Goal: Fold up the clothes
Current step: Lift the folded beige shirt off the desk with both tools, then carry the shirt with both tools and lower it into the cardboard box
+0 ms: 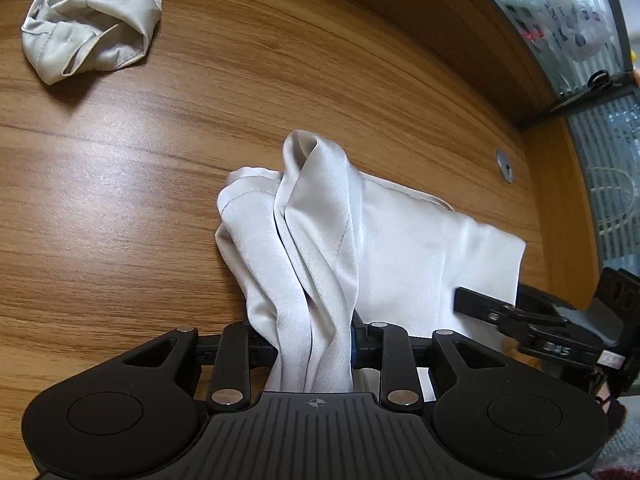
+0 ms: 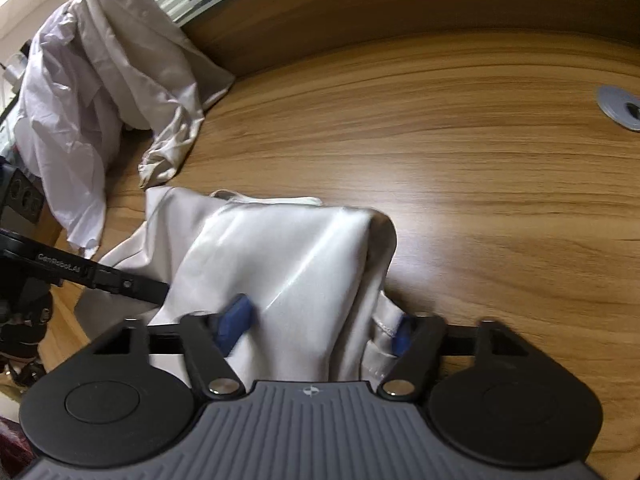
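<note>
A pale silvery satin garment (image 1: 404, 248) lies partly folded on the wooden table (image 1: 120, 200). My left gripper (image 1: 314, 350) is shut on a bunched fold of it that rises in front of the camera. In the right wrist view the same garment (image 2: 280, 264) drapes over my right gripper (image 2: 320, 332), whose blue-padded fingers (image 2: 236, 322) stand apart with cloth between them. The right gripper also shows at the right edge of the left wrist view (image 1: 520, 312). The left gripper shows at the left of the right wrist view (image 2: 100, 276).
A second crumpled pale garment (image 1: 88, 20) lies at the far left of the table. A heap of white shirts (image 2: 100, 92) sits at the table's left end. A round cable grommet (image 2: 620, 108) is set in the tabletop. A glass partition (image 1: 580, 20) runs behind the table.
</note>
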Demonstrator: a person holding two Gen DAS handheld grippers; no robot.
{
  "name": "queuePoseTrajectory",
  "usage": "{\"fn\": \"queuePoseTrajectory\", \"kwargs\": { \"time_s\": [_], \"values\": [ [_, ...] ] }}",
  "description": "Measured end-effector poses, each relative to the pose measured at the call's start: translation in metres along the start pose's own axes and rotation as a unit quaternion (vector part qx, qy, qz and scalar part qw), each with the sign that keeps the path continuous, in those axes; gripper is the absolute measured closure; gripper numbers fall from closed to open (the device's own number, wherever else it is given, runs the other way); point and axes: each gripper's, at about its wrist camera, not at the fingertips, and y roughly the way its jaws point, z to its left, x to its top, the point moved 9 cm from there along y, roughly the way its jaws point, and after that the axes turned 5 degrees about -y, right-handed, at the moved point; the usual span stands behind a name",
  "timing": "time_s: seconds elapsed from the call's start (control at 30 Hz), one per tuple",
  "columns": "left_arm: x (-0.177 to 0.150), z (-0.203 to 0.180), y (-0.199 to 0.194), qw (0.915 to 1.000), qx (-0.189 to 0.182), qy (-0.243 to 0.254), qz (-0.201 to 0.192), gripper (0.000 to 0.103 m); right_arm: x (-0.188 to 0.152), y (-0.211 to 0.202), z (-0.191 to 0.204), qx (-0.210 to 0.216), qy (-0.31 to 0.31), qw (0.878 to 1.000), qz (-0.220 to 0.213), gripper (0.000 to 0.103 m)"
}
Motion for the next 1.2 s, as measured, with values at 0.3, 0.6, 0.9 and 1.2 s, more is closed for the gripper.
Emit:
{"fn": "queuePoseTrajectory", "kwargs": {
  "time_s": [0.3, 0.6, 0.9, 1.2],
  "values": [
    [-0.001, -0.049, -0.021, 0.9954, -0.01, 0.094, -0.02, 0.081, -0.003, -0.029, 0.017, -0.002, 0.051, 0.998, -0.028, 0.083],
    [-0.019, -0.142, -0.039, 0.9727, -0.049, 0.226, -0.02, 0.081, -0.023, -0.132, 0.022, -0.07, 0.121, 0.984, -0.11, 0.084],
    [-0.078, -0.262, -0.031, 0.9226, -0.125, 0.361, 0.051, 0.081, -0.091, -0.265, 0.016, -0.176, 0.236, 0.936, -0.192, 0.084],
    [-0.199, -0.392, -0.013, 0.8202, -0.209, 0.521, 0.113, 0.081, -0.205, -0.408, 0.012, -0.299, 0.332, 0.86, -0.248, 0.084]
  ]
}}
